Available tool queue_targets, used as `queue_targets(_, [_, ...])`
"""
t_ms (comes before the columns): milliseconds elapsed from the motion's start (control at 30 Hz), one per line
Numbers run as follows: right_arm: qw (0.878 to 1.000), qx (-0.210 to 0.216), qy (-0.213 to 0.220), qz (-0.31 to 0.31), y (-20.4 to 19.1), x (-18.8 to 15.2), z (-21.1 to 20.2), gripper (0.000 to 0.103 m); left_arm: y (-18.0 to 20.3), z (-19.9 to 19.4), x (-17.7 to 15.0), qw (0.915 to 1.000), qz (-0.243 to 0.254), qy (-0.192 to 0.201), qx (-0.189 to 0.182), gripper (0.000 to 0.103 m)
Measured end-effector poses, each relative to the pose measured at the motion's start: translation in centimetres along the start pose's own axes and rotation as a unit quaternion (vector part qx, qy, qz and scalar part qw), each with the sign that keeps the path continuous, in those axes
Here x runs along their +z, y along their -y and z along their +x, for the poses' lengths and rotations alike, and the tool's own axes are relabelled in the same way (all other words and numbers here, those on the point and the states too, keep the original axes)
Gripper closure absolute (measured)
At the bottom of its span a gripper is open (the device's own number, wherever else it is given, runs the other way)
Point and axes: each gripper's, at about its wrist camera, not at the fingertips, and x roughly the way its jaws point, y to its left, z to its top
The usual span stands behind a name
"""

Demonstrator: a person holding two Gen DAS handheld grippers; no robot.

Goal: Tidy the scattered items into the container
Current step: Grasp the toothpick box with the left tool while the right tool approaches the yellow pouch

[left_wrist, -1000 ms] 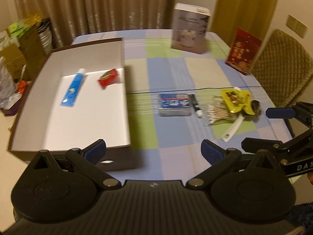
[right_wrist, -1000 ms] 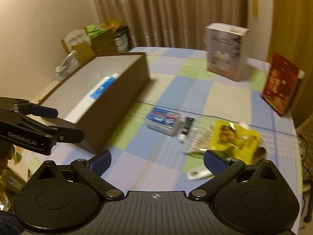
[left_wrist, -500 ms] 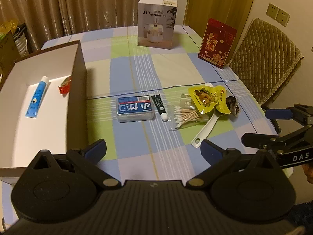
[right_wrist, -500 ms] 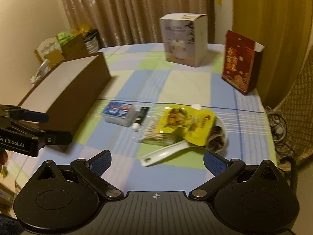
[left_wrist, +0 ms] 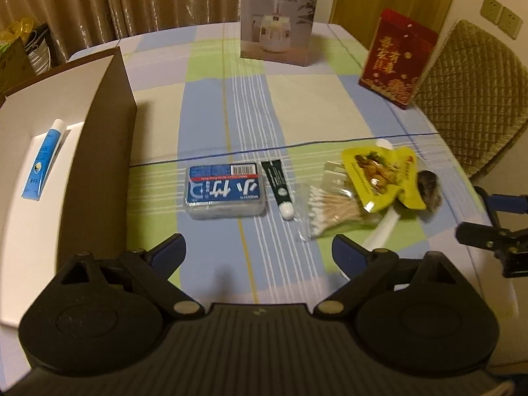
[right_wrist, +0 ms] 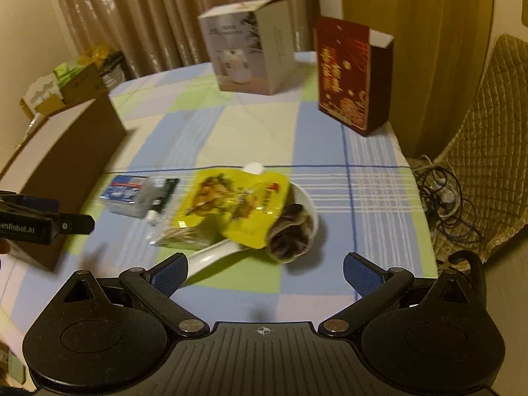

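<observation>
On the left side of the checked tablecloth (left_wrist: pixel 211 105) stands the open cardboard box (left_wrist: pixel 109 151), brown outside and white within — a blue-and-white tube (left_wrist: pixel 44 160) lies on its floor near the far end; the rest of the inside is partly cut off by the frame edge.

Right of the box, loose on the cloth, the scattered items lie in a row. A blue floss-pick case (left_wrist: pixel 226 191) is nearest the box, with a dark green tube (left_wrist: pixel 280 188) just beside it, white cap toward the near edge. Further right a clear bag of cotton swabs (left_wrist: pixel 330 209) sits partly under a yellow snack pouch (left_wrist: pixel 379 175). That pouch overlaps a white ceramic spoon (right_wrist: pixel 211 254), whose bowl holds a dark wrapped item (right_wrist: pixel 290 234).

At the far end a white humidifier carton (left_wrist: pixel 277 23) stands upright, and a red gift box (left_wrist: pixel 397 59) stands to its right. A quilted chair (left_wrist: pixel 478 99) is beyond the table's right edge.

The left gripper (left_wrist: pixel 259 252) hangs over the near cloth, short of the case and the green tube — its jaws are wide but closing, with nothing between them. The right gripper (right_wrist: pixel 265 272) hovers near the spoon, jaws spread wide and empty.
</observation>
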Motion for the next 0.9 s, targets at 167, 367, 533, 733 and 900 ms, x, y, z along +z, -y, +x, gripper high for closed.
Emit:
queue_targets(167, [1.0,-0.003,-0.012,0.014,1.8,0.7,1.4,0.0,-0.4,3.0,1.5,0.9999,-0.004,-0.01,0.011,0.015])
queue_targets(367, [1.0,-0.001,-0.02,0.023,3.0,1.6,2.9,0.0,-0.7,6.0,3.2,0.9995,0.002,-0.021,0.025,0.015])
queue_targets(533, [0.999,0.011,-0.017,0.027,3.1,2.3,3.5,0.0,-1.1,8.5,4.3,0.9985,0.002,-0.038,0.038,0.016])
queue_targets(733, [0.999,0.033,0.003,0.001,2.2,2.7,3.5,0.0,-1.4,10.4,4.9,0.9976,0.004,-0.046,0.051,0.021])
queue_targets(900, [0.996,0.038,0.026,-0.079,0.0,2.5,3.5,0.0,-0.9,10.8,4.7,0.9982,0.026,-0.023,0.048,0.021])
